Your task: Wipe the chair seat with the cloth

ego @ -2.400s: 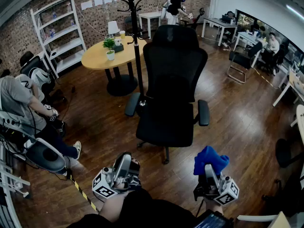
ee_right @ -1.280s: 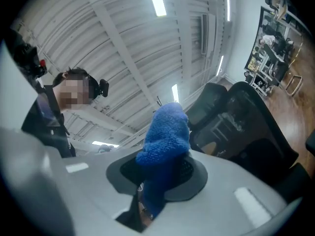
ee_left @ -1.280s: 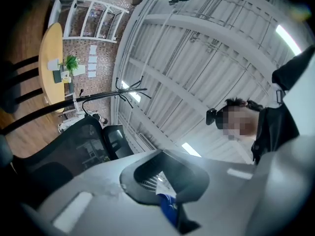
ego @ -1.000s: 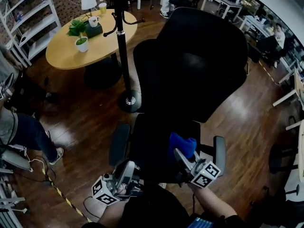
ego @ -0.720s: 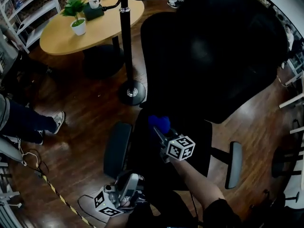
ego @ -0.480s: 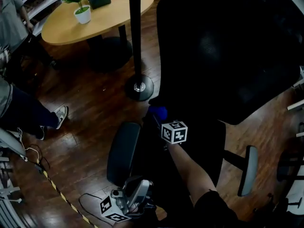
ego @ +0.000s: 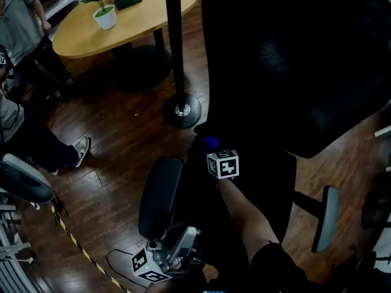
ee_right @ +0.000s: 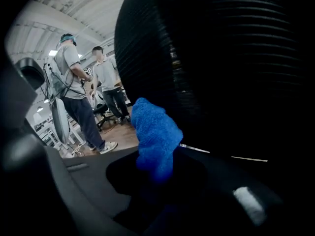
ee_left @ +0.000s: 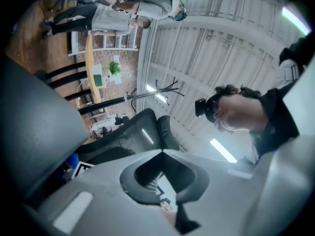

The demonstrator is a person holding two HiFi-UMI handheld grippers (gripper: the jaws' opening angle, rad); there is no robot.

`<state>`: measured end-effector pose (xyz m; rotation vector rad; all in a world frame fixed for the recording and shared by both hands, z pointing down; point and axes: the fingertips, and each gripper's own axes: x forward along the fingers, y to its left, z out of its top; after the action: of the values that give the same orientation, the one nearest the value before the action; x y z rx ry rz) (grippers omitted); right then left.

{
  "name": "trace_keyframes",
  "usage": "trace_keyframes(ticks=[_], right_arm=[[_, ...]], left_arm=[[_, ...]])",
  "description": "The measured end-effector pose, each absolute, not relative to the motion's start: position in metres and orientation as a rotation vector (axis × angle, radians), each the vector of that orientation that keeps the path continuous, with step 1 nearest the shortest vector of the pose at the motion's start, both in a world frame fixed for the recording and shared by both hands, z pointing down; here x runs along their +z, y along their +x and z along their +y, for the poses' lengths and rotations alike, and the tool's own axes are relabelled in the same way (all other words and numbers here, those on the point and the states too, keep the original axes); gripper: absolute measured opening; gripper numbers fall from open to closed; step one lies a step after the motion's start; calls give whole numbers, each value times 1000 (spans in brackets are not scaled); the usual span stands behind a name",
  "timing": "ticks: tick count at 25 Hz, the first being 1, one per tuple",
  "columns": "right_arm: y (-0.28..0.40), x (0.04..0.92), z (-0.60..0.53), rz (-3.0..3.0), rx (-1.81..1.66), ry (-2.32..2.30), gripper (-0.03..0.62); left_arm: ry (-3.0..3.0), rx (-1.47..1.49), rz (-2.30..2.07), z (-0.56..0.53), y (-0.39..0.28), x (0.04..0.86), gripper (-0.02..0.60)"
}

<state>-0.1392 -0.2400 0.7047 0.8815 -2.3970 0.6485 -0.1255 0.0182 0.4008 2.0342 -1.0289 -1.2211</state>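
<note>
- The blue cloth (ego: 208,142) sits at the far left corner of the chair seat (ego: 272,188), right at the foot of the backrest (ego: 293,60). Whether it presses on the seat cannot be told.
- The right gripper (ego: 212,150) has its fingers closed on the cloth. In the right gripper view the cloth stands bunched up between the dark jaws, with the ribbed backrest filling the space just beyond it.
- The person's bare forearm (ego: 244,215) reaches across the seat from the near side to that gripper's marker cube (ego: 223,164).
- The left gripper (ego: 186,240) hangs low at the near edge, just beside the near end of the chair's left armrest (ego: 160,195). Its fingertips meet and have hold of nothing.
- The right armrest (ego: 325,217) stands out at the seat's right side.
- Left of the backrest, a black coat stand (ego: 173,47) rises from a round base on the dark wooden floor (ego: 116,139).
- Farther left is an oval wooden table (ego: 134,26) with a potted plant (ego: 102,5) on it.
- A person in a grey top (ego: 18,11) stands at the far left edge.
</note>
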Motion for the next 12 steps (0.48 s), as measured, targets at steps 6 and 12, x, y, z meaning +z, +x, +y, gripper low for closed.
trace_keyframes(ticks=[6,12], right_arm=[[-39,720,-261,-2233,660,1068,78],[115,729,-274,-2019,659,1297,78]], left_arm=[[2027,-1161,-1056,4,-122,411,3],[2038,-1077,-1055,-20,-102,421,3]])
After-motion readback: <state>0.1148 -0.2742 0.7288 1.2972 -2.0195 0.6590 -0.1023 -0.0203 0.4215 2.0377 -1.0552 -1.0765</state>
